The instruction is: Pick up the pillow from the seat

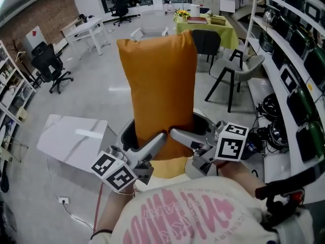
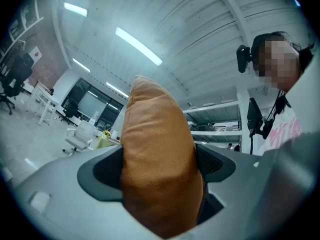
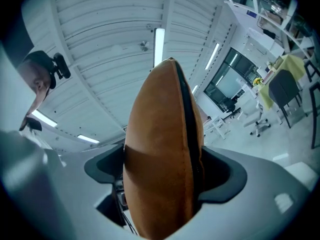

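Orange pillow (image 1: pixel 157 85) stands upright, its lower end clenched in the jaws of both the left gripper (image 1: pixel 160 137) and the right gripper (image 1: pixel 177 135). It appears raised off the dark seat (image 1: pixel 127 132) below, so the pick-up looks essentially done.

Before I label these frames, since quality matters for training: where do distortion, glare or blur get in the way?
Head view: evenly lit, orange pillow sharp, shelves at the right bowed. Left gripper view: heavy fisheye, dark corners, strip light bright but not washing out, near jaw bodies soft. Right gripper view: same fisheye, ceiling lamp glaring, pillow crisp.
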The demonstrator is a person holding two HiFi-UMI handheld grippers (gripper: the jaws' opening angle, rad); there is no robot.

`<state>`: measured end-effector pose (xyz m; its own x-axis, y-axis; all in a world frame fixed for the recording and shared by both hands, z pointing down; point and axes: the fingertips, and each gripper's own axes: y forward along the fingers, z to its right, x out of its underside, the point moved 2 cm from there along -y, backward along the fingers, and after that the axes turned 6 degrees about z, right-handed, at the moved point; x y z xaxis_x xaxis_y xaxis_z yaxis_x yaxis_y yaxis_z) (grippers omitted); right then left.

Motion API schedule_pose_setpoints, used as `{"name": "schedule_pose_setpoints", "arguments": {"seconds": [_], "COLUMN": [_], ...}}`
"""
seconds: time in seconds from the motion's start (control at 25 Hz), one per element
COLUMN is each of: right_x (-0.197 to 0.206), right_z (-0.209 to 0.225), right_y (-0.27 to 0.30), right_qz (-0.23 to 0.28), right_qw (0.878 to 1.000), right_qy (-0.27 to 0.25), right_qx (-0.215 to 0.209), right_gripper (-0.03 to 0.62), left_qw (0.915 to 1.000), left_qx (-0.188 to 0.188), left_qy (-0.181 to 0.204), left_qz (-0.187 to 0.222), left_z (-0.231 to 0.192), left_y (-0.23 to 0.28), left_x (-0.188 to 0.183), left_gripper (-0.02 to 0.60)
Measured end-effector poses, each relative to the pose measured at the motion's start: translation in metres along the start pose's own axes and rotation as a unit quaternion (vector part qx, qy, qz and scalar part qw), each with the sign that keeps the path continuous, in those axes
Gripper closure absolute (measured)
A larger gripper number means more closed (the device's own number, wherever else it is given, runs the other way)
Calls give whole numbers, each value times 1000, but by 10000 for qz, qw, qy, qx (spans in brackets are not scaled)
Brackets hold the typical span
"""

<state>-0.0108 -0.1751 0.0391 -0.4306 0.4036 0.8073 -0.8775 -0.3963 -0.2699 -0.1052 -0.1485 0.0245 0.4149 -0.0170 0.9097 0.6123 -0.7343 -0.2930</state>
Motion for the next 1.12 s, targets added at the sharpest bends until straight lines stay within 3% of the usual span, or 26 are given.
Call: {"name": "schedule_pose_setpoints", "arguments": {"seconds": [0.32,1.12], "right_x": [0,3], "right_z": [12,40], "right_y": [-3,6], "right_qz": [-138,-291], "right_qw": [9998,9995], "right_qy": [-136,-63], "right_qx": [63,68], "right_gripper": [134,148], "left_qw": [9998,9997], "left_qx": [182,76], "left_qy": [-68,-192], "left_qz": [-23,-110], "left_z": [-3,-27], "left_y": [9,22], "left_x": [10,22], "left_gripper": [127,130]}}
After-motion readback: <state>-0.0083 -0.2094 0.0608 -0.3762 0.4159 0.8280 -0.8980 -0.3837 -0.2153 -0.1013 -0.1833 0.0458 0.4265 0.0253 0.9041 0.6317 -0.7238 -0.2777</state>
